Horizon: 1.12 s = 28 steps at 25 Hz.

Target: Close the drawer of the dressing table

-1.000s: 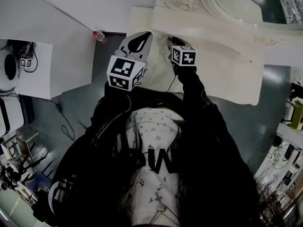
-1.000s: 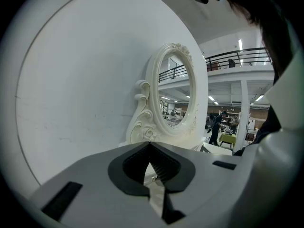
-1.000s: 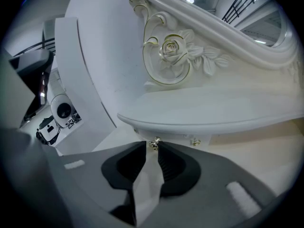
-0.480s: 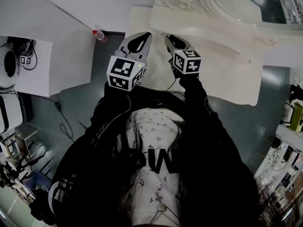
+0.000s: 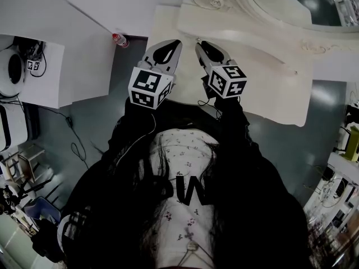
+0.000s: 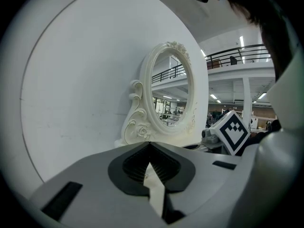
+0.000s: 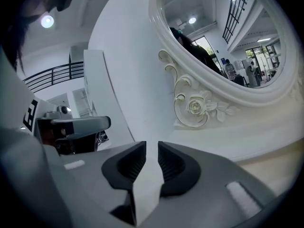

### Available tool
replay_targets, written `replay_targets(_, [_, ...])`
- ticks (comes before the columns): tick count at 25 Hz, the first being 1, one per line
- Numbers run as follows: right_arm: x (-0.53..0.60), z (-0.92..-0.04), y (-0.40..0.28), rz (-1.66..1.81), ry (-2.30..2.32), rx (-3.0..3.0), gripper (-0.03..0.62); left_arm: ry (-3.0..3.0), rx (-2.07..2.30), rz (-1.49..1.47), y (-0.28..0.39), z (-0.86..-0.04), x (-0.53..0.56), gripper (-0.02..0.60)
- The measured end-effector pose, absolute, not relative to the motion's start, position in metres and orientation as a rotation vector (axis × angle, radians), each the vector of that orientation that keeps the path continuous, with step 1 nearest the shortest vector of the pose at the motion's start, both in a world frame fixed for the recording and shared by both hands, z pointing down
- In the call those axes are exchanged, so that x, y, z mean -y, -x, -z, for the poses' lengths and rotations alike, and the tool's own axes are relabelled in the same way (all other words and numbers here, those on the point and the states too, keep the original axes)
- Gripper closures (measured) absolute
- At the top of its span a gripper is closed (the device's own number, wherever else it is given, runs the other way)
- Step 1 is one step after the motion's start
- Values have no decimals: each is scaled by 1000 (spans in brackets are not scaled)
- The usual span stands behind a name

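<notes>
Black sleeves (image 5: 238, 144) run forward from the person's chest to 2 tools held side by side, close together but not touching, each with its marker cube nearest the body. The left tool (image 5: 168, 50) is clenched: in the left gripper view (image 6: 150, 146) its jaw tips meet and nothing sits in the hollow between the ribbed pads. The right tool (image 5: 206, 54) is slightly released: in the right gripper view (image 7: 152, 148) a narrow, even gap runs between its pads, and the gap is empty. Both tips reach over the near edge of the cream dressing table (image 5: 275, 88), which stretches ahead and to the right. Its drawer cannot be made out from above, as the table top hides the front. At the back of the table stands an oval mirror (image 5: 269, 7) in a carved cream frame with a rose (image 7: 195, 107) at its foot. Off to the left, a small bottle (image 5: 119, 40) with a red cap lies on the grey floor (image 5: 106, 122).
</notes>
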State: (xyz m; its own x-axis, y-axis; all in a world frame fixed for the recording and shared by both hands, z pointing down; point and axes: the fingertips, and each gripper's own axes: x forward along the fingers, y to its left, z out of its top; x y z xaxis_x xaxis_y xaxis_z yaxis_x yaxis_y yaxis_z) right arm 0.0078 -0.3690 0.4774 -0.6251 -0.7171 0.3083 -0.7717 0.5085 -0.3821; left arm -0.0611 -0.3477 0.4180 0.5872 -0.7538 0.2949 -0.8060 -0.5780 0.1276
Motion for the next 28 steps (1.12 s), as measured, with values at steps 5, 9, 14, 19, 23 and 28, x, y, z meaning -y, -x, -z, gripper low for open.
replay_targets(5, [349, -468, -10, -766, -1256, 2678, 508, -2542, 1315, -324, 53, -422, 331, 581])
replay_targets(9, [335, -462, -18, -763, -1226, 2698, 508, -2515, 1347, -329, 46, -424, 316, 581])
replay_targets(14, [312, -459, -26, -764, -1174, 2718, 510, -2477, 1393, -315, 36, -427, 291, 581])
replay_targets(19, [284, -458, -38, -742, -1114, 2735, 513, -2457, 1428, -296, 19, -429, 266, 581])
replay_targets(23, [266, -458, -53, -734, -1095, 2741, 549, -2424, 1487, -272, 6, -429, 252, 581])
replay_targets(28, [254, -461, -67, -767, -1107, 2752, 551, -2426, 1484, -307, -8, -429, 239, 581])
